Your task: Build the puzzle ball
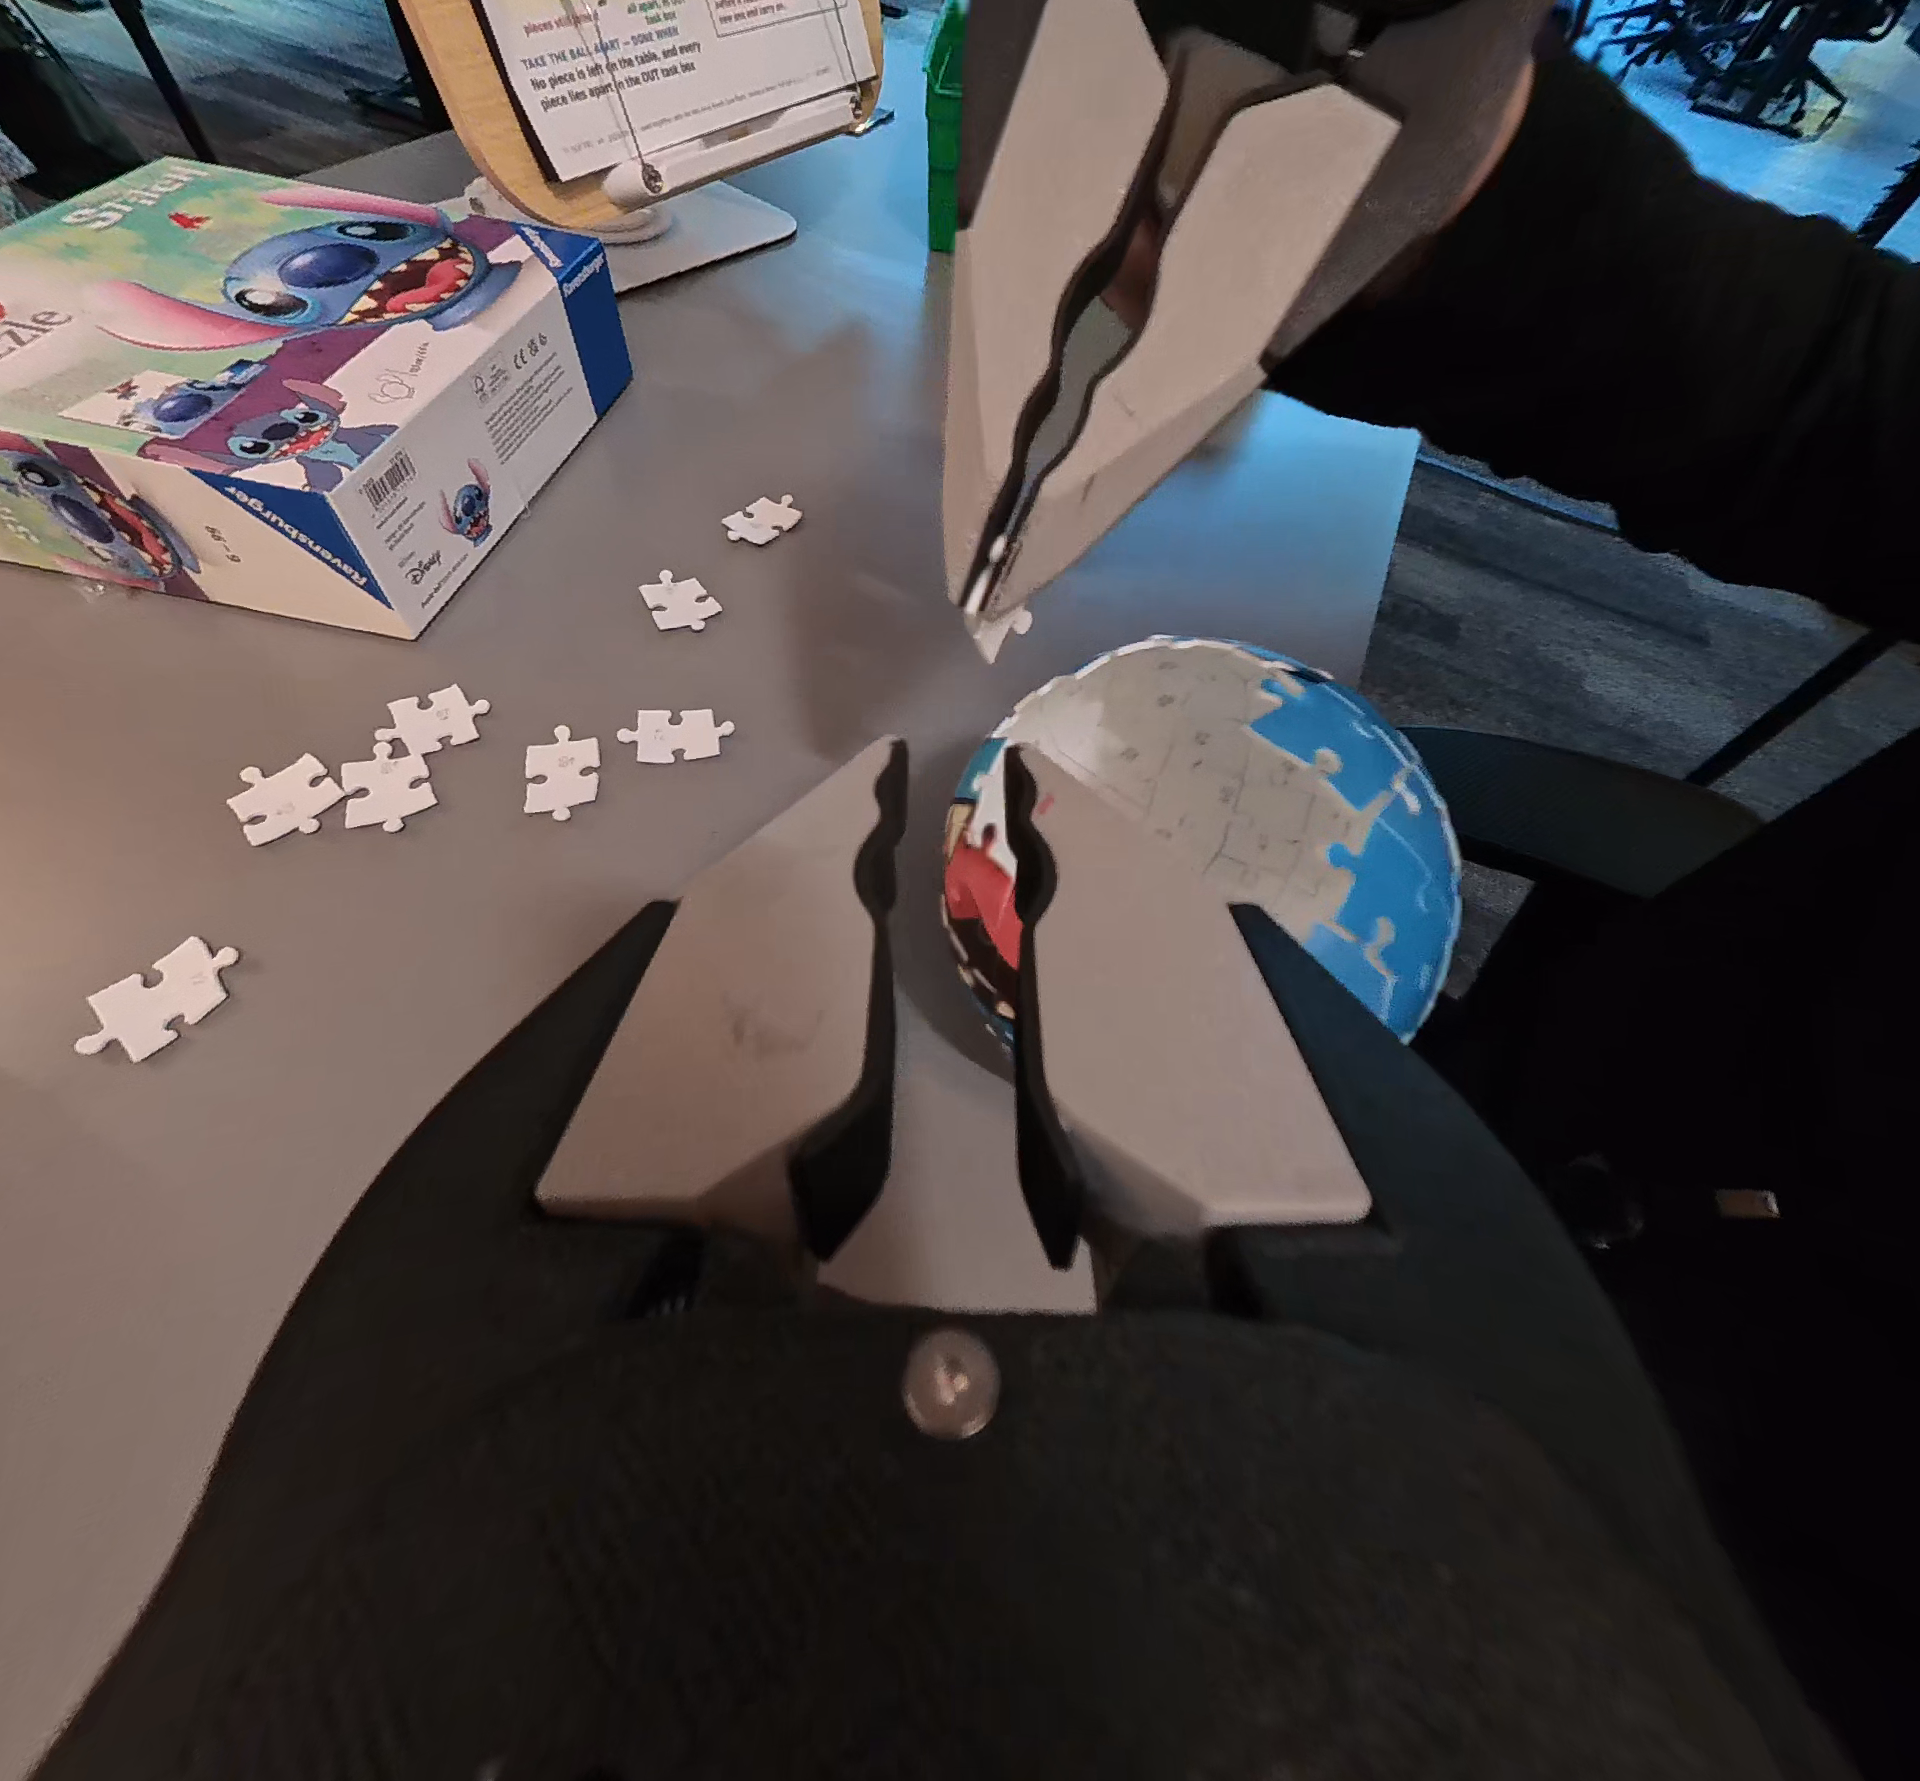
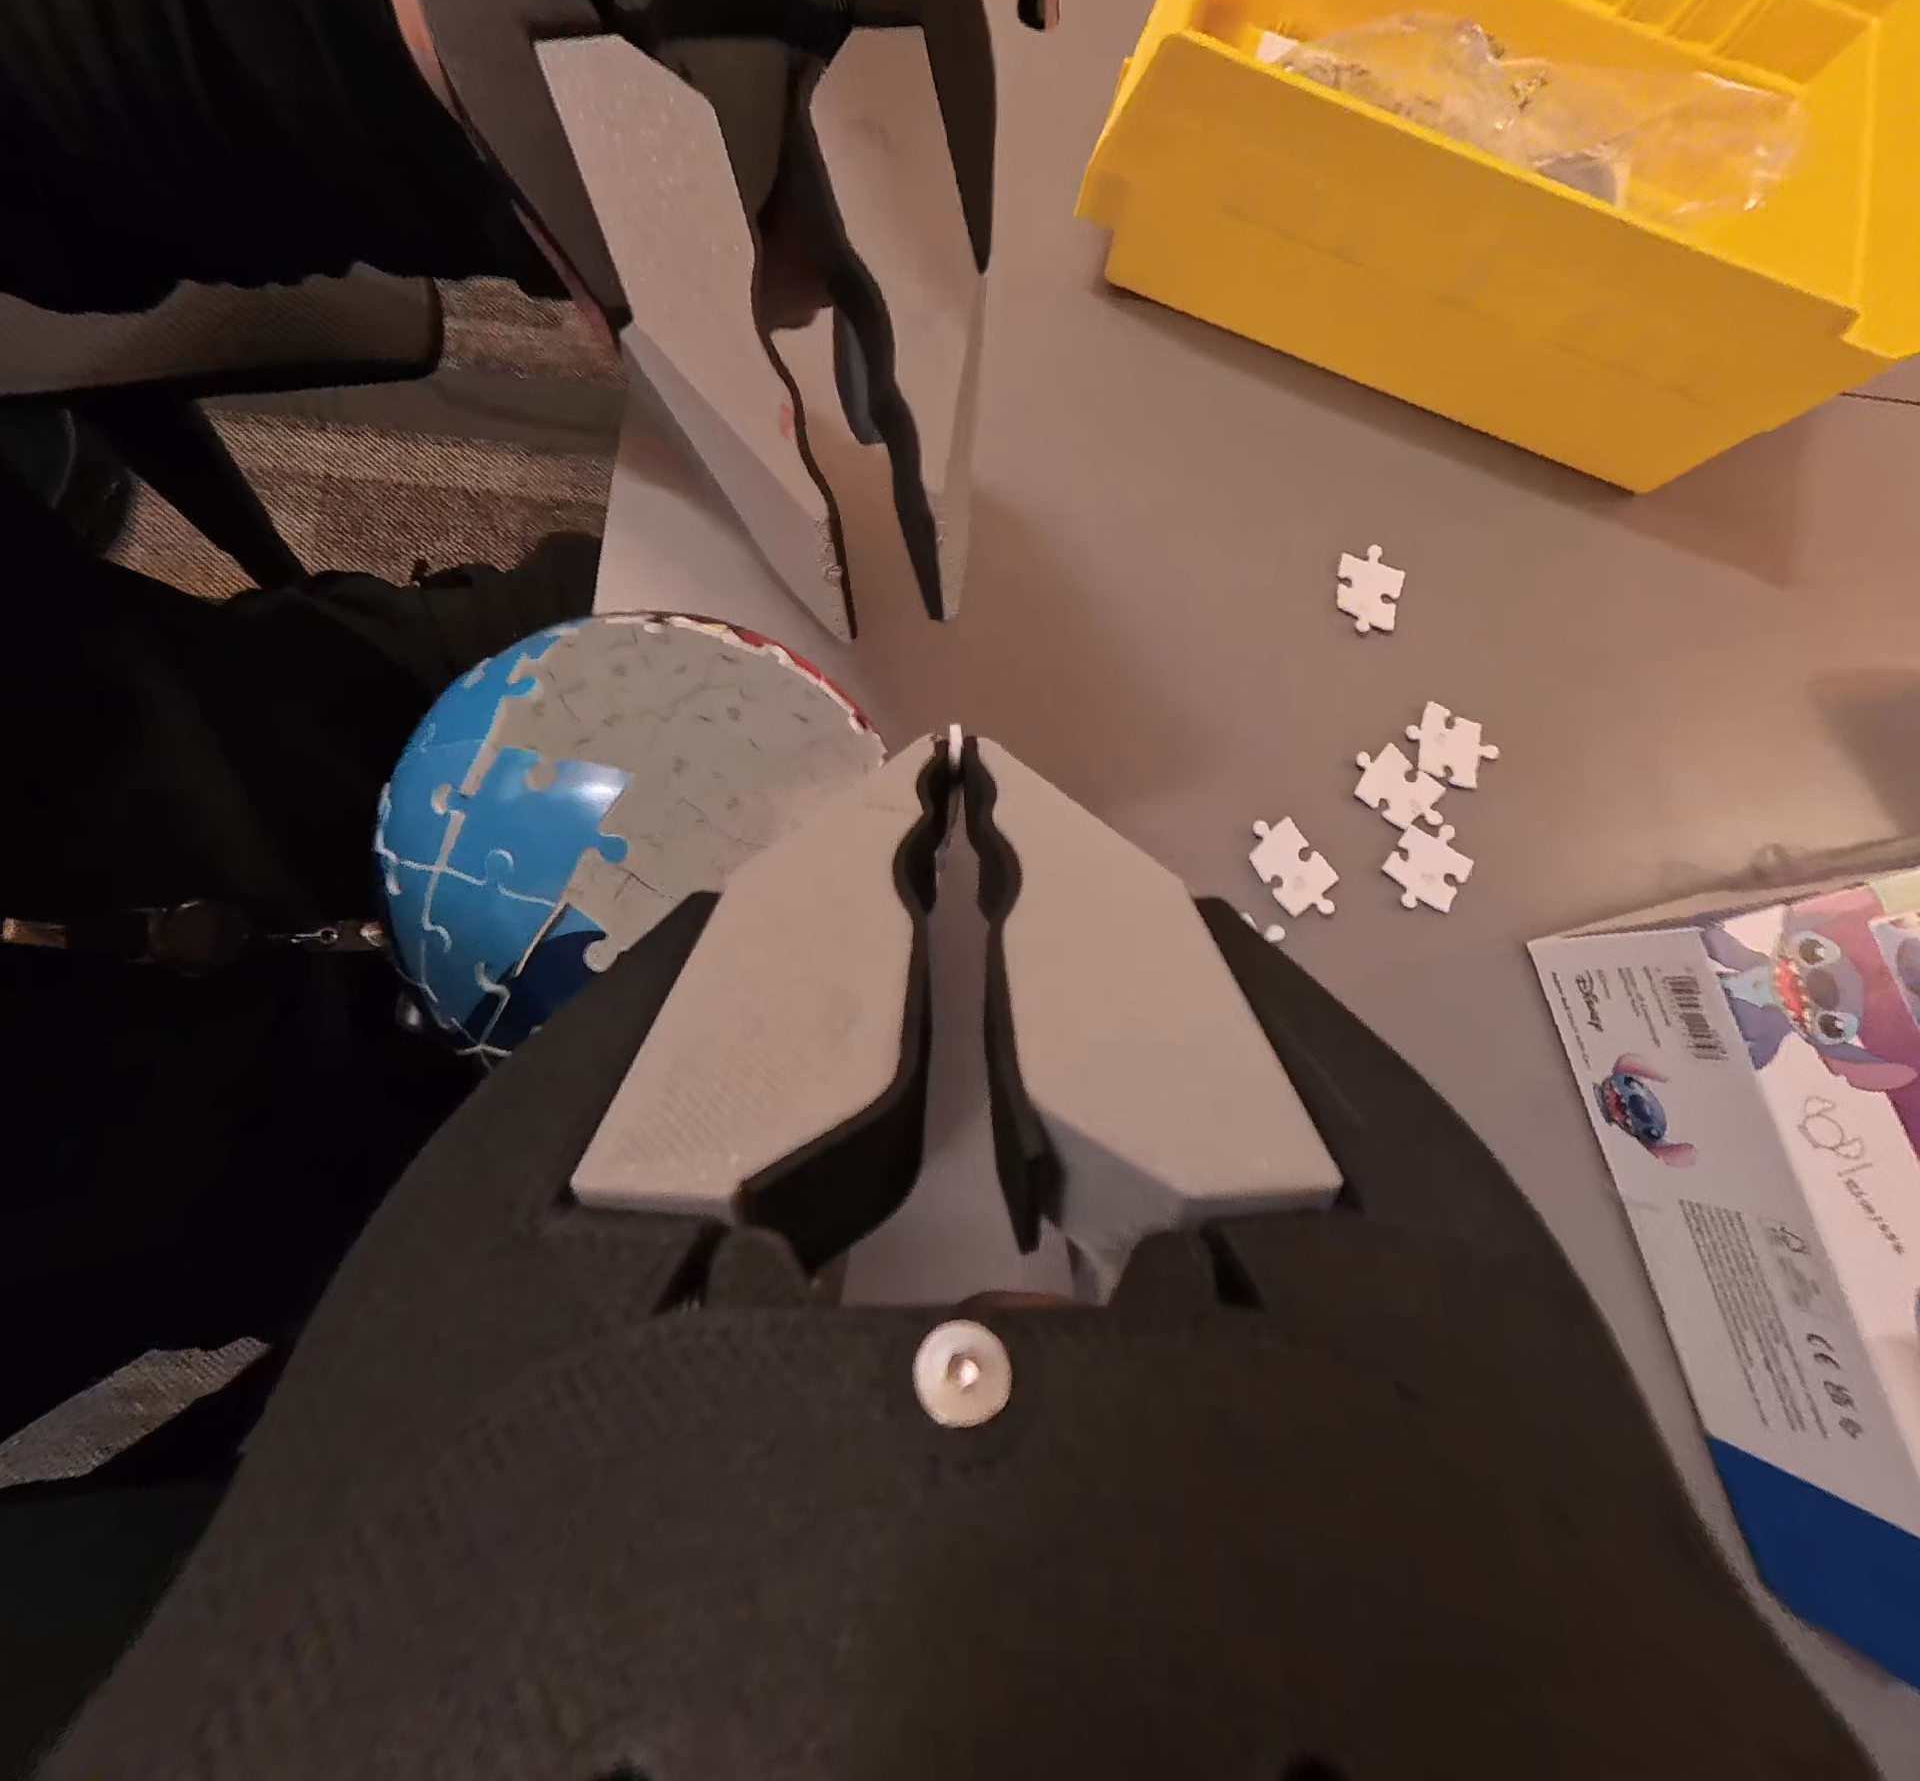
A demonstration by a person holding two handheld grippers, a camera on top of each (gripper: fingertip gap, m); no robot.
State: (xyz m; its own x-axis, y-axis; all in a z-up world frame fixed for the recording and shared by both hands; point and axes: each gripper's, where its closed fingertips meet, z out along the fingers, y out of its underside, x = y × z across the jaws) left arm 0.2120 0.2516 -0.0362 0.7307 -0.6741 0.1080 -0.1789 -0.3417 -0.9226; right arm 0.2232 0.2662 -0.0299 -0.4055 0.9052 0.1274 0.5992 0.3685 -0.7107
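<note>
Near the bench (image 1: 727,360) edge closest to the person sits the ball (image 1: 1247,796), part-built: a bowl of joined pieces showing white inner faces, with blue and red print on the outside. Right tongs (image 1: 982,604) hang just above and beside its rim, clamped on one white piece (image 1: 1000,628) that pokes out below the tips. In the right wrist view only a sliver of that piece shows between the closed tips, and the ball lies to the lower left of them, close by. So the piece must travel a short way down and toward the person to meet the open edge. Left tongs (image 1: 956,775) stand apart, holding nothing, pointed at the ball's printed side and nearly touching it; they look best placed to steady it. Loose pieces (image 1: 416,765) lie scattered farther off, toward the box (image 1: 312,401).
</note>
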